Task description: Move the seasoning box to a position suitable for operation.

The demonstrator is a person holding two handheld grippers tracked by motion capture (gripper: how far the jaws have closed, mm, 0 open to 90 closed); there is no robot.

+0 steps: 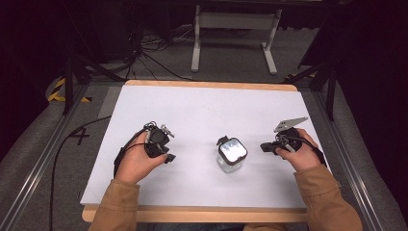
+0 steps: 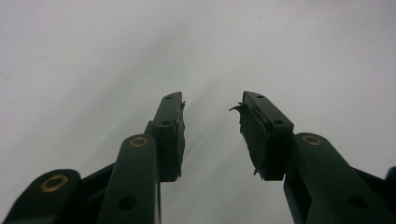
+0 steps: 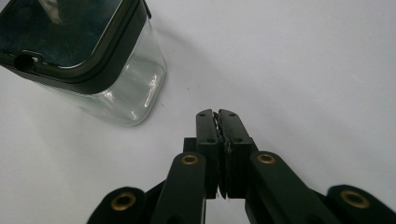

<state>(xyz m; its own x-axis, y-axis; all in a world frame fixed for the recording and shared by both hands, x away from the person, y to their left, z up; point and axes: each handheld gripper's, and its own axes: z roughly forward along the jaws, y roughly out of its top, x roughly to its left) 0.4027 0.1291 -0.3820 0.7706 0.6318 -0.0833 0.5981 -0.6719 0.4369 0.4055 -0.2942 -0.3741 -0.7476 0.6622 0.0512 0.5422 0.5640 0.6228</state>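
A clear square jar (image 1: 231, 156) with a black-rimmed lid stands on the white table top (image 1: 202, 110), a little right of centre. In the right gripper view the jar (image 3: 93, 60) is at the upper left, apart from the jaws. My right gripper (image 1: 263, 146) rests to the right of the jar, pointing at it; its jaws (image 3: 217, 116) are pressed together with nothing between them. My left gripper (image 1: 168, 144) lies to the left of the jar, well apart from it. Its jaws (image 2: 210, 107) stand open over bare white surface, and one pad (image 2: 250, 130) is frayed.
The white sheet lies on a wooden table with an edge (image 1: 192, 214) along the front. A white metal frame (image 1: 235, 38) stands on the floor beyond the table. Cables (image 1: 144, 53) lie on the floor at the back left.
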